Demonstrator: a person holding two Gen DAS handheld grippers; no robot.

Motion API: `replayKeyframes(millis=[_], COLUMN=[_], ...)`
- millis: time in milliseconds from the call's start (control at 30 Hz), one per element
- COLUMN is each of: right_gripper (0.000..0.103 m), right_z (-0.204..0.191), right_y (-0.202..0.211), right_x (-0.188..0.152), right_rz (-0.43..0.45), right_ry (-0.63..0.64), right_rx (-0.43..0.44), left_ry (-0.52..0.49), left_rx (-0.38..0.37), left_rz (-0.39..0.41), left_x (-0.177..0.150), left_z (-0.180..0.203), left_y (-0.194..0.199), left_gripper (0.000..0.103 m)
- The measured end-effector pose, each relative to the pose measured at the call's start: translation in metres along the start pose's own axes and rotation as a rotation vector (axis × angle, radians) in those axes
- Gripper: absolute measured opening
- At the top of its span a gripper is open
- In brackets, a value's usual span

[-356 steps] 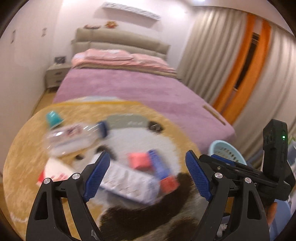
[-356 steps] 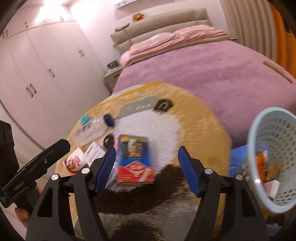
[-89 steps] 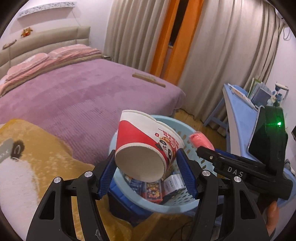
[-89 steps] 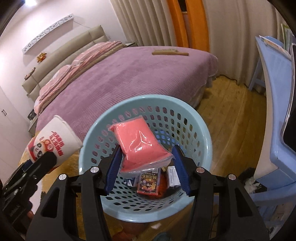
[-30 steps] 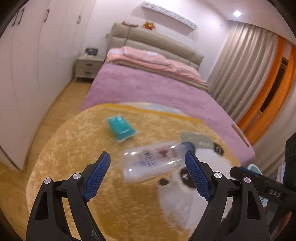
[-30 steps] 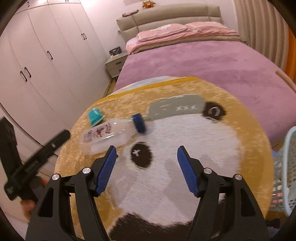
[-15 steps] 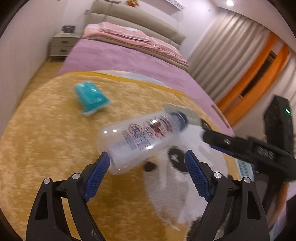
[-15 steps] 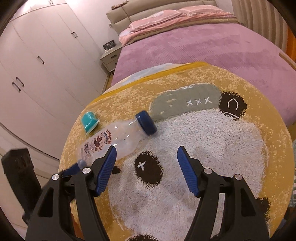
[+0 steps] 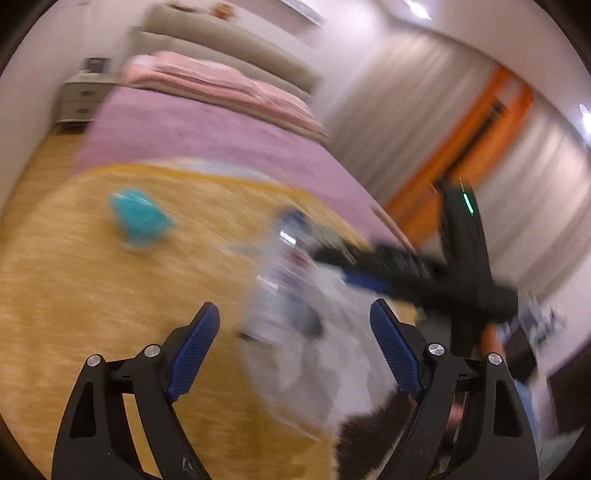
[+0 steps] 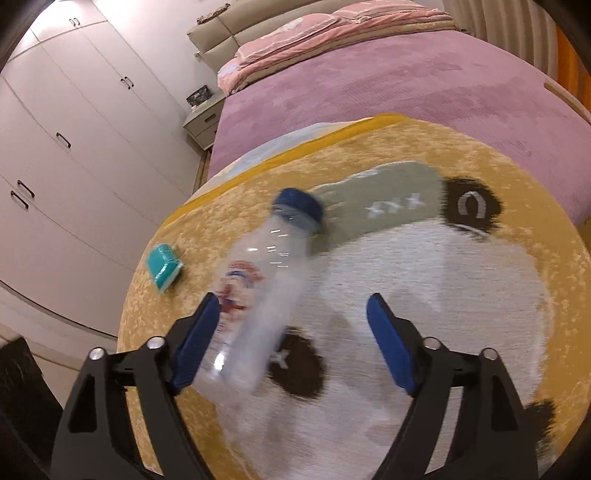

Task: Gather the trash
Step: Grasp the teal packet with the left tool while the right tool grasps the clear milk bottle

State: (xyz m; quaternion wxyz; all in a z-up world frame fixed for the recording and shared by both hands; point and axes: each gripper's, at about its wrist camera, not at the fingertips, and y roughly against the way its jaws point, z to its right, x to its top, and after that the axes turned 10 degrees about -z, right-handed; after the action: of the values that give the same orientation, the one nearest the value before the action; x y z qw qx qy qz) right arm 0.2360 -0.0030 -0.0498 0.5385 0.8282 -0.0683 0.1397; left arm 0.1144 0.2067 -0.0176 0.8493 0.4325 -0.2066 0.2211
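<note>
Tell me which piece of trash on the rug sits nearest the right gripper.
The clear bottle with the blue cap: its base lies beside the right gripper's left finger, while the teal cup lies farther off toward the rug's edge.

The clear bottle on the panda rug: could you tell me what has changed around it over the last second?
The right gripper has closed in on the clear bottle, which now lies partly between its open jaws, by the left one. The left gripper has swung right, blurring its view. The teal cup stays on the panda rug, and neither gripper holds anything.

Warm ceiling light point(image 9: 415, 8); left view heavily motion-blurred (right view sharper), both fisheye-bent at edges.
</note>
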Motion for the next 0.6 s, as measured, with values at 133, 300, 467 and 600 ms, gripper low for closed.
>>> replayKeyframes(millis=[133,300,467,600], right_gripper=[0.082,0.082,0.082,0.073], right_z=[-0.024,-0.037,-0.043,-0.045], right_y=[-0.016,-0.037,-0.048,-0.047], right_x=[0.000,0.002,0.005,0.003], right_rz=[-0.010,-0.007,-0.015,-0.016], right_ry=[0.021,0.039,0.076,0.137], right_rx=[-0.031,-0.103,-0.149,-0.185], left_ry=[0.169,0.218,0.236,0.225], left_rx=[0.185,0.268,0.381,0.455], left_rz=[0.031,0.022,-0.027,-0.042], left_x=[0.027,0.053,0.067,0.076], left_z=[-0.043,-0.061,-0.066,-0.066], left_y=[0.008,-0.015,-0.045,-0.056], left_gripper=[0.082,0.082,0.082,0.080])
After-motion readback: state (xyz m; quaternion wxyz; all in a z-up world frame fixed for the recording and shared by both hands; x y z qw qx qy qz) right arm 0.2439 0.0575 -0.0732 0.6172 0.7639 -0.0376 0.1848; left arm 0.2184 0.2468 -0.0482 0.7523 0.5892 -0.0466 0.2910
